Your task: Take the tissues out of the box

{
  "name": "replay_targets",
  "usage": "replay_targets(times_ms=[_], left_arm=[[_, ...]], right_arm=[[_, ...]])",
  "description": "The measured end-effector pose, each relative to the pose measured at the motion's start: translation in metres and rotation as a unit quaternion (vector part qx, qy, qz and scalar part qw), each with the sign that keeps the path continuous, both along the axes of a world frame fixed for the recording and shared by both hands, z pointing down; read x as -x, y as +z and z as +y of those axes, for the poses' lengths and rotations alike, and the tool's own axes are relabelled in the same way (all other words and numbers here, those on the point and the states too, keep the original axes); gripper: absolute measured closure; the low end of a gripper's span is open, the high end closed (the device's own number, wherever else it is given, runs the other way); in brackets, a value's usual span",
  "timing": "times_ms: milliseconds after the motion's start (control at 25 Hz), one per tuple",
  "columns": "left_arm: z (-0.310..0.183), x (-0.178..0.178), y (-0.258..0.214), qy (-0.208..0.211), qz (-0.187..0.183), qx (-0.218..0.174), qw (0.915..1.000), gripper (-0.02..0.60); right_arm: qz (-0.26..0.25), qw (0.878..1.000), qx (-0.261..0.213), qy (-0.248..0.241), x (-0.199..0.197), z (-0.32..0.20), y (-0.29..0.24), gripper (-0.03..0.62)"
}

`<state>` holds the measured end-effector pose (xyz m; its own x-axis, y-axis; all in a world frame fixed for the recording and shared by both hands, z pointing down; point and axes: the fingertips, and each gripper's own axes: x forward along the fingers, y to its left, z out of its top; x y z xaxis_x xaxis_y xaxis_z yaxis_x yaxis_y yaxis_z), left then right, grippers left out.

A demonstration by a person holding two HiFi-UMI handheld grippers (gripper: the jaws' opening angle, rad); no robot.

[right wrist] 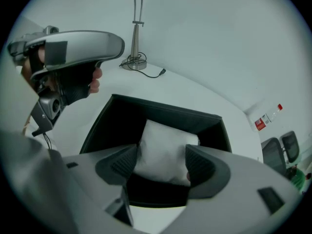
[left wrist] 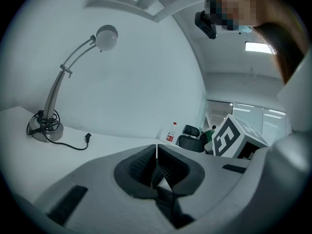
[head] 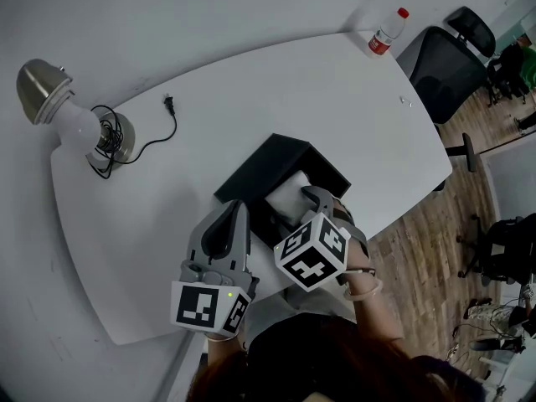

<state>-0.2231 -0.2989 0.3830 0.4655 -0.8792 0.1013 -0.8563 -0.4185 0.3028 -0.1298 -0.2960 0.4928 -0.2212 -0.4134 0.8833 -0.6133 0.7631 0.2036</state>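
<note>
Right gripper [right wrist: 161, 161] jaws spread astride white tissue wad [right wrist: 163, 147] in black open box [right wrist: 161, 112], white table [head: 335, 99] near edge. Left gripper [left wrist: 156, 155] jaws pressed together.

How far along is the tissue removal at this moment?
Done: nothing is out yet; the white tissues sit inside the black box on the table. In hand: the right gripper reaches into the box, jaws apart on either side of the tissues, not visibly squeezing them. The left gripper is shut and empty beside the box. Left: close on the tissues and lift them out.
</note>
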Motion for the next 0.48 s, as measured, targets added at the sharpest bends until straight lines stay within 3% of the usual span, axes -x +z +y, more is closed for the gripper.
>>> replay_targets(times_ms=[480], left_arm=[[-0.0007, -0.0019, 0.0055, 0.014, 0.0, 0.006, 0.9999, 0.555]], right_arm=[[0.038, 0.999, -0.009, 0.002, -0.0069, -0.0043, 0.0028, 0.334]])
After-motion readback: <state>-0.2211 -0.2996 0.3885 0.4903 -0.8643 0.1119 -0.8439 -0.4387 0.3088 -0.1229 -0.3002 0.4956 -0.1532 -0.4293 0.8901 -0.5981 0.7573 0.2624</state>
